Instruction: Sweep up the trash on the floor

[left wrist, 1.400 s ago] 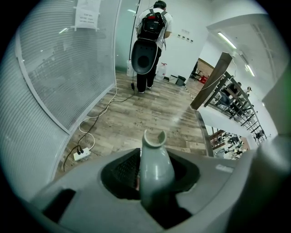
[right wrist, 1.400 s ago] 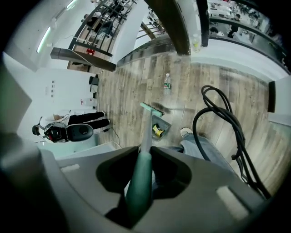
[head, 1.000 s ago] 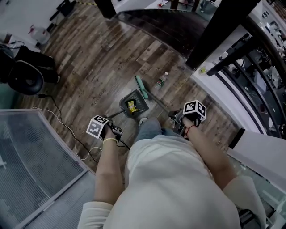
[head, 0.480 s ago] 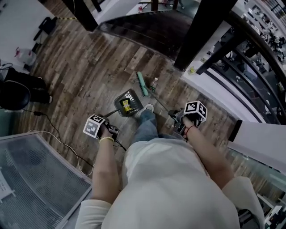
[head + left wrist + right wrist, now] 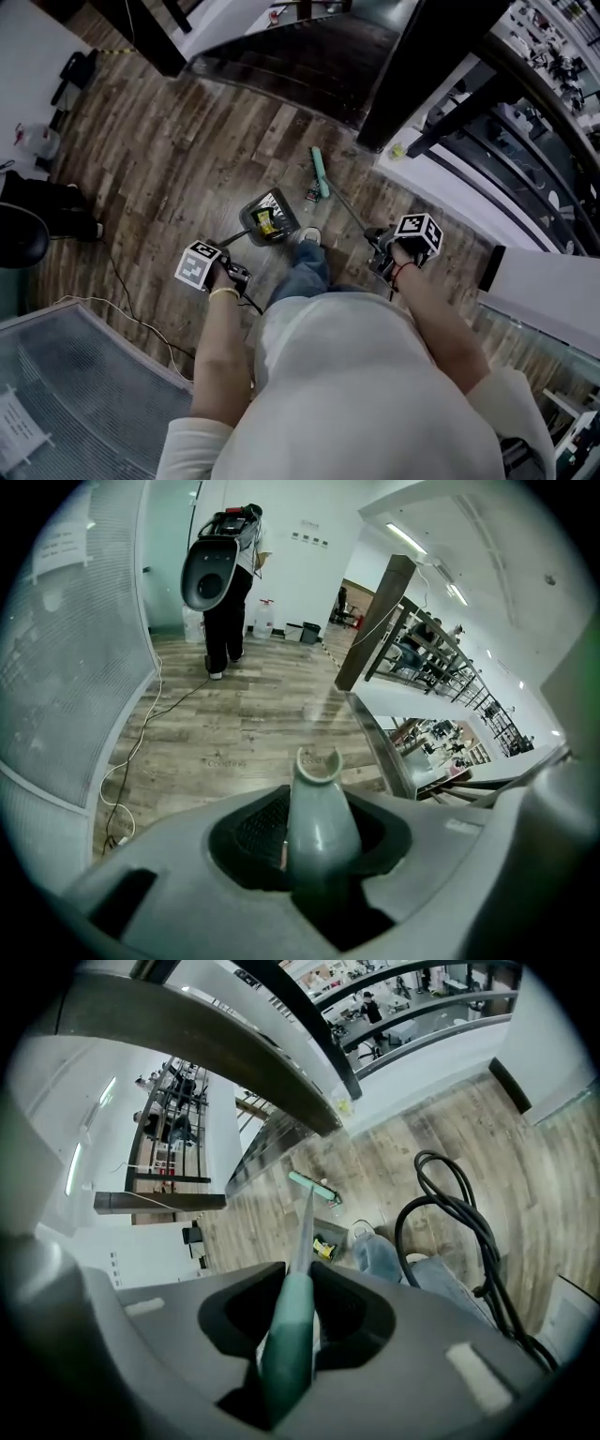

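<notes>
Left gripper (image 5: 238, 275): clamps the dustpan handle (image 5: 319, 817). Right gripper (image 5: 378, 255): clamps the broom handle (image 5: 289, 1335). Rests dustpan (image 5: 251, 212) on wood floor (image 5: 178, 159), yellow trash (image 5: 266, 223) inside; broom head (image 5: 321, 172) just beyond, beside a bottle (image 5: 312, 194).

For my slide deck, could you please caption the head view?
Left gripper holds a dustpan with yellow trash, right gripper a green broom beside a bottle on the wood floor.

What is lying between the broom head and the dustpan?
A small bottle lies between the broom head and the dustpan; the head view shows it best.
</notes>
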### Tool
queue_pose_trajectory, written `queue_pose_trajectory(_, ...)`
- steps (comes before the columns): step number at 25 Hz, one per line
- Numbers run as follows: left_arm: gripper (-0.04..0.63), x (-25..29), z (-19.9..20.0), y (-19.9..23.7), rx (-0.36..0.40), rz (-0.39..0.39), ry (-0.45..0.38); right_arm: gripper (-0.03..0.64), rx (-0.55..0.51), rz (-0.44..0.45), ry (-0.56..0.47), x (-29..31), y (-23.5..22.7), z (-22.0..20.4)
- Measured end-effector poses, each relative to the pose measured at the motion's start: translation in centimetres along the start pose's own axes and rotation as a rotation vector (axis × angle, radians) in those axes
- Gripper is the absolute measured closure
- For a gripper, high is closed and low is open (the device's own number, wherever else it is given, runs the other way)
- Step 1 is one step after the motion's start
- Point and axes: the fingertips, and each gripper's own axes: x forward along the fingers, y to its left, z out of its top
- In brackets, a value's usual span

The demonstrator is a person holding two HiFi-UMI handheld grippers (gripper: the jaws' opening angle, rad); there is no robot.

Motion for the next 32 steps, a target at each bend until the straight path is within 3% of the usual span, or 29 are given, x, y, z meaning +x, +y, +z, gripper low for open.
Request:
queue_pose_trajectory(18,0.483,6.5,4.2,-5.5,0.105,0.002,0.075,0.520,0.131,-0.144,-0.104,4.6,0.7,4.5)
queue_pose_trajectory(32,0.477,7.1,4.6,-6.4,0.089,0.012,0.076,0.520,0.120,-0.266,-0.073,9.7,1.2,3.2)
